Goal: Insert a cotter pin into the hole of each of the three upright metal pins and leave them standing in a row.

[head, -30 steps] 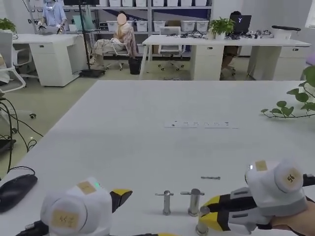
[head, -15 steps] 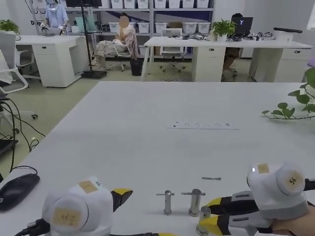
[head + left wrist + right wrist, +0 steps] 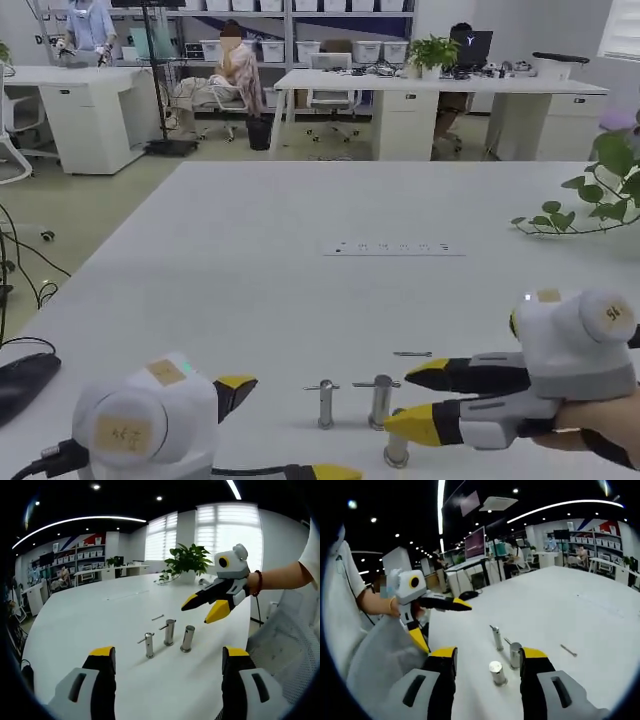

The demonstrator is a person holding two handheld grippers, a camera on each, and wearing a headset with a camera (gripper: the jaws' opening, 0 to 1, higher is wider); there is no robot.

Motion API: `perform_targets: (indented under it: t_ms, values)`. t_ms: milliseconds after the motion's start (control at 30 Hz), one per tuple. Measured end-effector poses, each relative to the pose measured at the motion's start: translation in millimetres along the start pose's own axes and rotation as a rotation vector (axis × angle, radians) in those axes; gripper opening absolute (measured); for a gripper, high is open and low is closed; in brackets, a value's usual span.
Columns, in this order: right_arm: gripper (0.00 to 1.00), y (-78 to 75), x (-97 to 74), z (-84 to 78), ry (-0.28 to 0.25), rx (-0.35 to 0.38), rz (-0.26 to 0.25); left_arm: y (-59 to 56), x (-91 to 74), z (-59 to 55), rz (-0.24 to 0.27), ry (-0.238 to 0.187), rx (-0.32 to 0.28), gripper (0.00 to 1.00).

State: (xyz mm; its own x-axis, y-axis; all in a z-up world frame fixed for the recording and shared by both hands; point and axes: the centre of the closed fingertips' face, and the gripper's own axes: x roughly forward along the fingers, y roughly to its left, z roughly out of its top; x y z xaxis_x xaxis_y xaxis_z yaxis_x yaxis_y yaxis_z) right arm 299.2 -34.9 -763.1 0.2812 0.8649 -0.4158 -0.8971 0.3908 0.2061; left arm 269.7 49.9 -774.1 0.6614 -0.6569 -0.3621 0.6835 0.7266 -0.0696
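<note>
Standing in a row, the end pin point(image 3: 149, 645) and middle pin point(image 3: 169, 632) carry cotters, the third pin point(image 3: 187, 638) is bare, a loose cotter pin point(image 3: 158, 617) lies nearby, and the left gripper point(image 3: 168, 652) and right gripper point(image 3: 489, 655) hover empty, jaws apart.

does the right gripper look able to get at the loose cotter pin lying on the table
Probably yes: the right gripper is open and empty, and the loose cotter pin lies on bare table beside its tips, apart from the three upright pins.
</note>
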Motion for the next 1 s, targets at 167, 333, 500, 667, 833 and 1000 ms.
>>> perform_targets:
  t_ms: [167,333,500,667,833,1000]
  values:
    - [0.53,-18.9,-9.1,7.7,0.007,0.018,-0.044,-0.5,0.6,0.9,-0.003,-0.001,0.002,0.89]
    - [0.52,-45.6,-16.0,3.7,0.052,0.018,-0.118,-1.3,0.4,1.8,-0.007,0.001,0.011,0.90]
    - [0.48,-69.7,-21.7,0.2,0.097,-0.002,-0.191,-2.0,-1.0,4.6,-0.007,-0.007,0.013,0.90]
    - [0.40,-86.2,-21.6,-5.4,0.165,-0.071,-0.246,-2.3,-0.9,6.2,-0.008,-0.014,0.014,0.90]
    - [0.32,-101.0,-14.4,-11.6,0.215,-0.114,-0.267,-1.7,-1.6,6.0,-0.007,-0.014,0.015,0.89]
    - [0.24,-117.4,-5.5,-23.9,0.304,-0.164,-0.275,-0.8,-1.9,7.4,-0.005,-0.021,0.008,0.88]
